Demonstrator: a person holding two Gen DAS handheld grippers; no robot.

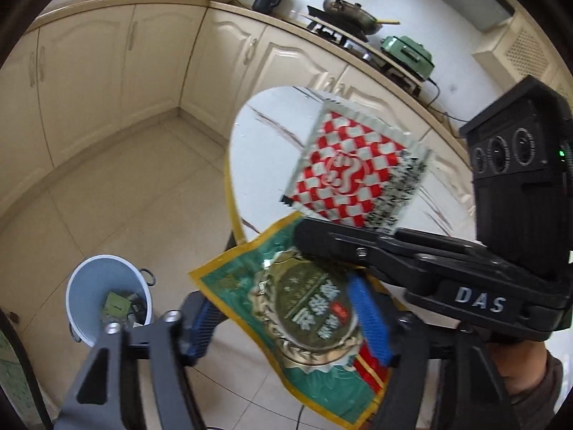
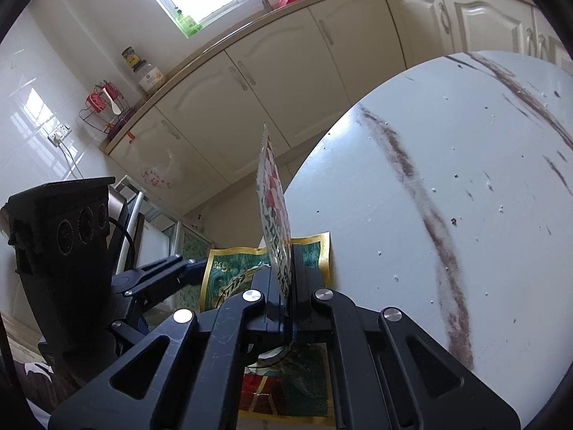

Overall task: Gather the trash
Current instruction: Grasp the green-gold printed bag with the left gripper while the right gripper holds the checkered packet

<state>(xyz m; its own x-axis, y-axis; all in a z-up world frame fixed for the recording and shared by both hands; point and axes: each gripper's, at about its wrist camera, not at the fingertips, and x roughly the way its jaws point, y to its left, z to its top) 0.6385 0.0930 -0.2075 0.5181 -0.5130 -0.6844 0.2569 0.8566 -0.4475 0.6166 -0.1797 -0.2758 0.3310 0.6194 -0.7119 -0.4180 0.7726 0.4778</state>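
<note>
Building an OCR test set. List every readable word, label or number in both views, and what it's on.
"DAS": white letters on the right gripper, seen from the left wrist.
"9": on the green wrapper near its top corner; the mark before it is unclear.
Green wrapper round badge: large white Chinese characters, too blurred to read.
Red checked wrapper: black print along one edge, blurred.
Jar on the counter: label too small.
</note>
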